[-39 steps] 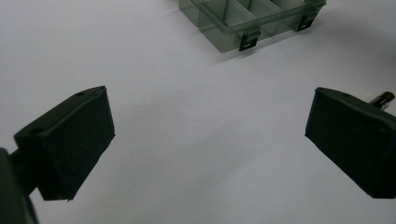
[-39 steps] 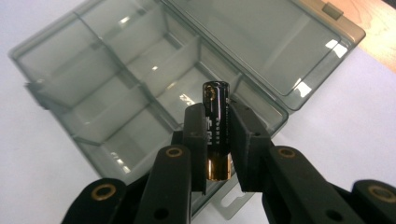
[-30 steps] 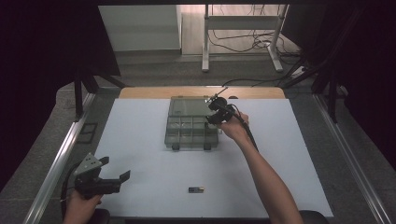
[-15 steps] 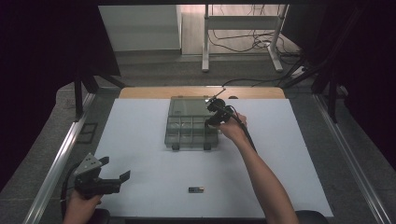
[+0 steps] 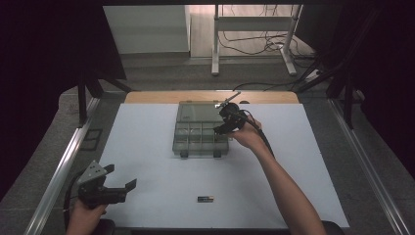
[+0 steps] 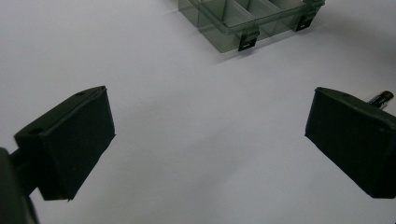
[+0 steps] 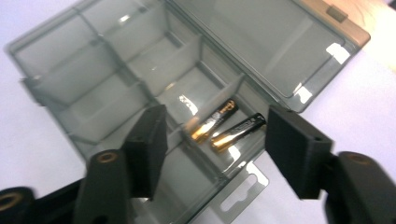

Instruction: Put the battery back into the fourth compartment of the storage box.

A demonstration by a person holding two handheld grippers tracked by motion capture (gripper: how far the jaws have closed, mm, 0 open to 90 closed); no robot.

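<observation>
The right gripper (image 7: 215, 140) hangs over the near right corner of the clear compartment box (image 5: 195, 134). Its jaws have just been opening and now stand apart with nothing pressed between them. Directly below them two batteries (image 7: 226, 126) lie side by side, slanted, in one compartment of the box. The neighbouring compartments look bare, and the hinged lid (image 7: 261, 46) lies flat open on the far side of the box.

Nearer the person than the box, a third battery (image 5: 205, 199) lies alone on the white table (image 5: 147, 127), well apart from the box.

The left gripper (image 5: 110, 188) rests far to the near left of the box, jaws wide, holding nothing.
</observation>
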